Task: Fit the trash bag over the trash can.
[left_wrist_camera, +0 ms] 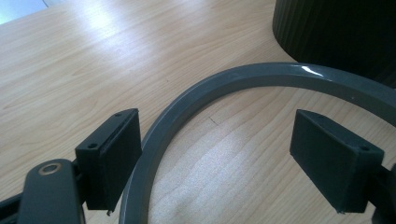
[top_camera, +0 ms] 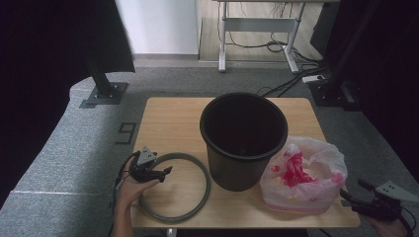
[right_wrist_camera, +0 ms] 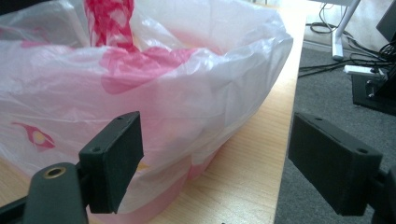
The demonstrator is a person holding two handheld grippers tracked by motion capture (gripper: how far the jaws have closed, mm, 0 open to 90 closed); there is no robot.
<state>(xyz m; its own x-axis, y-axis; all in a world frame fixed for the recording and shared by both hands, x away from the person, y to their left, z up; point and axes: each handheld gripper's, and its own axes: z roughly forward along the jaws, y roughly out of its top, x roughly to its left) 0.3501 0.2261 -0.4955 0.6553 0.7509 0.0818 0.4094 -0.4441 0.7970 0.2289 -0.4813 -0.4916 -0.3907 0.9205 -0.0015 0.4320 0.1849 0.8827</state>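
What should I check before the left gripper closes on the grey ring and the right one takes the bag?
1. Left gripper open: ok.
2. Grey ring between its jaws: ok, close against the left jaw.
3. Ring lies flat on the table: ok.
4. Right gripper open: ok.
5. Plastic bag between its jaws: not ok, the bag lies ahead of them.
6. Black bin upright with mouth open: ok.
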